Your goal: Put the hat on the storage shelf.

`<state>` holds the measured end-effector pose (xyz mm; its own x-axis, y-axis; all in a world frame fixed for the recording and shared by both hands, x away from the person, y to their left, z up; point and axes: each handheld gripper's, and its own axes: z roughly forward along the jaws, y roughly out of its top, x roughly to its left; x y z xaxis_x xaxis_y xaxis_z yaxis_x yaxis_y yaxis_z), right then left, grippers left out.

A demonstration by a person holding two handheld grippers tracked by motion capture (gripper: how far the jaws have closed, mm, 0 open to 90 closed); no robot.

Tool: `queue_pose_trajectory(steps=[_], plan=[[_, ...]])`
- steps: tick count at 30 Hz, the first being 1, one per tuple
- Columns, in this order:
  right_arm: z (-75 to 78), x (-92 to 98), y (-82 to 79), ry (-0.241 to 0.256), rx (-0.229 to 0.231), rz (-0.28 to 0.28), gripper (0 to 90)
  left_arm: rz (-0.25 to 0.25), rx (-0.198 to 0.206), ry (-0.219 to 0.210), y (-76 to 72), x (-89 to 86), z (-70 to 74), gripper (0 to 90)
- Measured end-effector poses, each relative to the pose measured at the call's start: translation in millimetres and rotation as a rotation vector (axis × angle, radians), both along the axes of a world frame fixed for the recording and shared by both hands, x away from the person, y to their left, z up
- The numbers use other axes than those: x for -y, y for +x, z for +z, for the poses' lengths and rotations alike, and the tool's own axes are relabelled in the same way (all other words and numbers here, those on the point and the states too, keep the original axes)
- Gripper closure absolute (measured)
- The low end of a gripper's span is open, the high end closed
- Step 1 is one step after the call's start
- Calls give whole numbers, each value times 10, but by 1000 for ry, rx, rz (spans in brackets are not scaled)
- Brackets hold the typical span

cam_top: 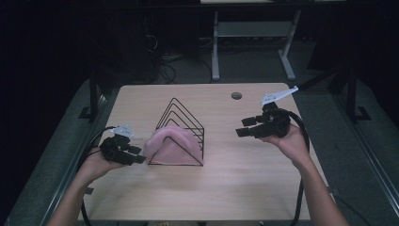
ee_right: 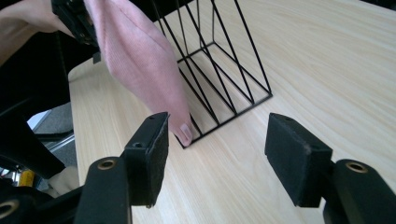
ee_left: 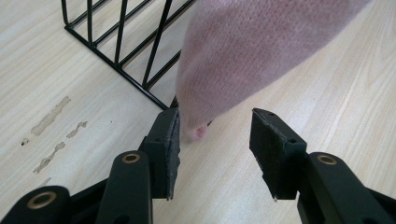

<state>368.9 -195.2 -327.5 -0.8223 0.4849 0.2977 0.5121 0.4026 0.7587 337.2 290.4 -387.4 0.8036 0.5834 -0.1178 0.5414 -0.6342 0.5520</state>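
Note:
A black wire rack [cam_top: 181,127] with triangular dividers stands at the middle of the wooden table [cam_top: 226,188]. A pink knitted cloth [cam_top: 169,146] is draped over its near left part. My left gripper [cam_top: 138,158] is at the cloth's left edge and is open. In the left gripper view the pink cloth [ee_left: 252,51] hangs down with its tip just ahead of the open jaws [ee_left: 215,116], beside the left pad, ungripped. My right gripper [cam_top: 242,128] hovers right of the rack, open and holding nothing [ee_right: 217,121], facing the rack [ee_right: 224,70] and the cloth [ee_right: 140,60].
A round cable hole [cam_top: 236,95] sits near the table's far edge. Another desk's white legs [cam_top: 215,47] stand behind on the dark floor. Scuff marks [ee_left: 51,116] show on the wood left of the rack [ee_left: 121,56].

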Motion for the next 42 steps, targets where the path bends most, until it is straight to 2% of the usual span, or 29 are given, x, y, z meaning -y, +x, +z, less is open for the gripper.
queue_pose_trajectory(steps=[13,16,22,31,36,40,42], plan=[[-127,264,-116,-32,-20,-48,366,-3,-2,6,-40,-29,-2,519],[-170,326,-168,-32,-20,-57,365,3,-4,-5,-60,-21,0,515],[-243,450,-259,-33,-30,-75,361,-11,4,6,-73,-13,15,509],[-428,640,-384,-36,-54,-120,354,-8,-4,10,-103,-13,1,472],[-530,697,-460,-55,-63,-130,354,-7,-5,6,-125,-33,-19,468],[-601,727,-522,-82,-77,-139,347,-20,-4,23,-144,-49,-24,465],[-628,741,-551,-90,-75,-140,343,-11,-4,14,-160,-54,-28,465]])
